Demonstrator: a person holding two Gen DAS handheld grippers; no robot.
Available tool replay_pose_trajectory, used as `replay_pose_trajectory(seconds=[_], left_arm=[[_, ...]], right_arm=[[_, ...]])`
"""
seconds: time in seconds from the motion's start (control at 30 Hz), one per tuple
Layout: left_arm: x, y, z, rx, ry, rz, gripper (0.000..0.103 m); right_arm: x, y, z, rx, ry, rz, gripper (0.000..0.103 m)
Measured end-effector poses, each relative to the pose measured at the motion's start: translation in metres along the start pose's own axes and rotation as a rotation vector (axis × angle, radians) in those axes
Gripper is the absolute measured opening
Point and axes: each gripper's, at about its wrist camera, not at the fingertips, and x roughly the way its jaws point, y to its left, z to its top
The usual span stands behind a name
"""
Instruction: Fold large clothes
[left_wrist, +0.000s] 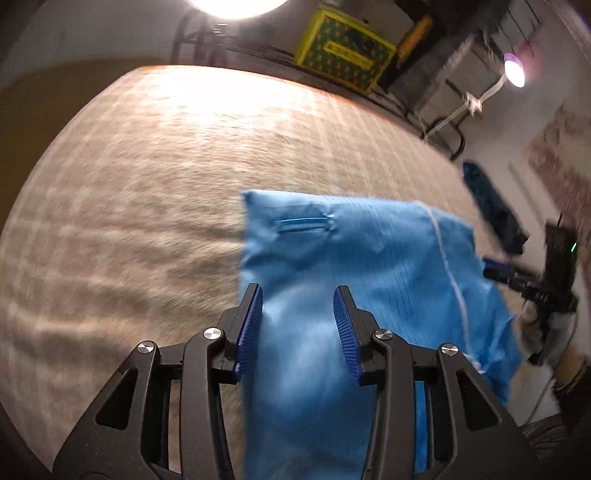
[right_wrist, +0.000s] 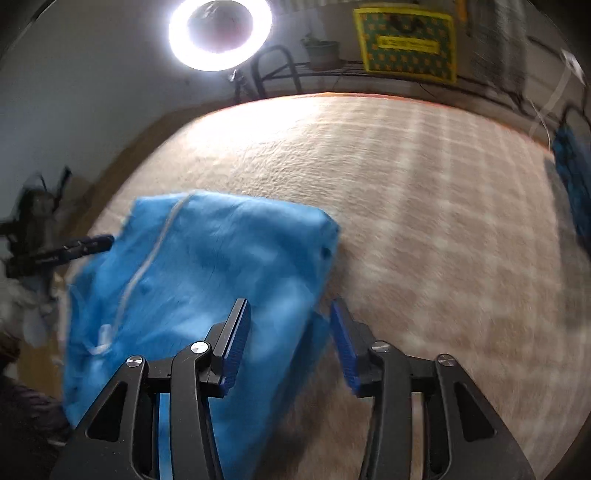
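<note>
L wrist: blue garment (left_wrist: 351, 258) betw part-open jaws, grip unclear | R wrist: same

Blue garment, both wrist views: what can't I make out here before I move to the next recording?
- Blue garment, left wrist view: near part hidden under the left tongs and cut by the bottom edge.
- Garment type: folded, so unclear.
- Right wrist view: motion blur; whether the right tongs touch the cloth is unclear.
- Dark blue item, right wrist view: cut by the edge, blurred.

Glaring ring light (right_wrist: 220, 35), motion blur, fisheye edges
</note>
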Motion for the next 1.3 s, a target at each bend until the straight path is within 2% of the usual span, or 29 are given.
replay_pose_trajectory(seconds=[0.03, 0.07, 0.1, 0.13, 0.17, 0.3, 0.5, 0.63, 0.7, 0.83, 0.93, 1.1, 1.13, 1.2, 1.3], left_arm=[[-0.005, 0.008, 0.000, -0.039, 0.001, -0.019, 0.054], [-0.011, 0.019, -0.001, -0.095, -0.005, -0.059, 0.065], [-0.015, 0.028, -0.002, -0.133, -0.009, -0.091, 0.067], [-0.016, 0.038, -0.003, -0.189, -0.008, -0.134, 0.067], [-0.015, 0.049, -0.004, -0.252, 0.009, -0.182, 0.067], [0.000, 0.076, -0.012, -0.414, 0.095, -0.337, 0.067], [0.015, 0.084, -0.016, -0.449, 0.143, -0.415, 0.067], [0.019, 0.086, -0.014, -0.463, 0.166, -0.451, 0.067], [0.021, 0.081, -0.011, -0.451, 0.167, -0.455, 0.067], [0.026, 0.069, -0.006, -0.408, 0.171, -0.455, 0.067], [0.031, 0.063, -0.004, -0.406, 0.173, -0.456, 0.067], [0.038, 0.048, 0.002, -0.379, 0.176, -0.437, 0.061], [0.039, 0.044, 0.003, -0.370, 0.178, -0.422, 0.058], [0.038, 0.038, 0.004, -0.327, 0.169, -0.367, 0.039], [0.034, 0.025, 0.000, -0.254, 0.154, -0.291, 0.026]], right_arm=[[-0.006, -0.007, -0.003, 0.031, -0.004, 0.046, 0.047], [-0.010, -0.012, -0.006, 0.055, -0.008, 0.079, 0.049], [-0.015, -0.020, -0.011, 0.097, -0.015, 0.125, 0.057], [-0.017, -0.028, -0.017, 0.138, -0.010, 0.165, 0.066], [-0.017, -0.032, -0.020, 0.161, -0.004, 0.185, 0.069], [-0.005, -0.058, -0.039, 0.292, 0.049, 0.316, 0.069], [0.001, -0.070, -0.046, 0.347, 0.043, 0.451, 0.069], [0.007, -0.069, -0.042, 0.322, 0.056, 0.491, 0.069], [0.012, -0.064, -0.037, 0.311, 0.070, 0.517, 0.066], [0.027, -0.052, -0.036, 0.298, 0.098, 0.530, 0.049], [0.038, -0.044, -0.032, 0.313, 0.106, 0.556, 0.040], [0.049, -0.035, -0.033, 0.319, 0.114, 0.561, 0.027], [0.051, -0.032, -0.033, 0.315, 0.118, 0.543, 0.021], [0.050, -0.025, -0.033, 0.293, 0.117, 0.512, 0.018], [0.041, -0.010, -0.030, 0.225, 0.103, 0.444, 0.014]])
